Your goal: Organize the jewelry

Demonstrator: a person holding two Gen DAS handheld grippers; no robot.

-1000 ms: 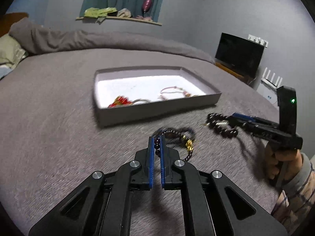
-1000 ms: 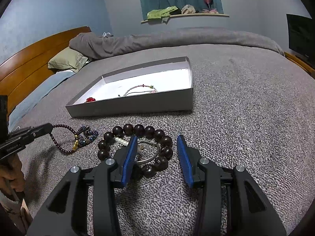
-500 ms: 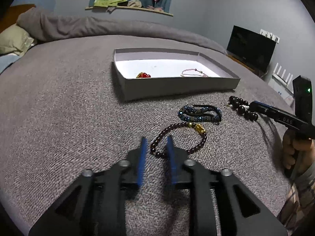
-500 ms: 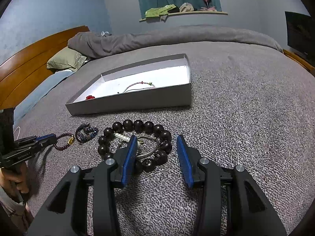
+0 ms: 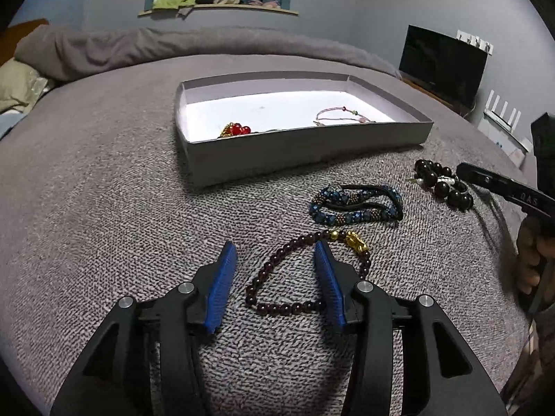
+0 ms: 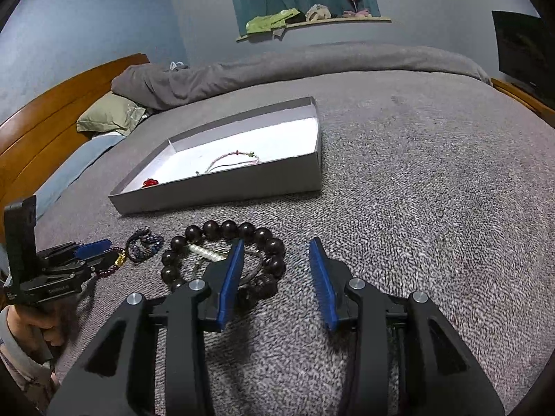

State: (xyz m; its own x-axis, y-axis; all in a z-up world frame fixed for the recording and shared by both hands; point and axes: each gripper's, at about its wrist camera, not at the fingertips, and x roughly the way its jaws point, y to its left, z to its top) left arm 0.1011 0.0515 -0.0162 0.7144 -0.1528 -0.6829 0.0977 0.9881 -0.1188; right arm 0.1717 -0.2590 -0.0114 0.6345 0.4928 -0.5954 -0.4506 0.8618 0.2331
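Note:
A garnet bead bracelet (image 5: 277, 308) with a gold charm lies on the grey blanket. My left gripper (image 5: 274, 248) stands over it with its jaws opening, and the pads do not touch the beads. A large dark bead bracelet (image 6: 222, 228) lies in front of my right gripper (image 6: 276, 242). Its right side is between the closing jaws, which are not pressing on it. A blue beaded bracelet (image 5: 357, 204) rests between the two. Behind stands a shallow grey box (image 5: 301, 152) holding a red bead piece (image 5: 237, 129) and a thin pink cord bracelet (image 5: 341, 116).
Everything sits on a bed with a grey blanket (image 6: 433, 173). A pillow (image 6: 111, 118) and a wooden headboard (image 6: 41, 118) lie to the left, a dark screen (image 5: 444, 66) to the right. A person's hand (image 5: 530, 260) holds the right gripper's handle.
My left gripper was shut on the garnet bracelet; it sank, opened and let the bracelet down onto the blanket. The right gripper's jaws have narrowed a little around the dark beads.

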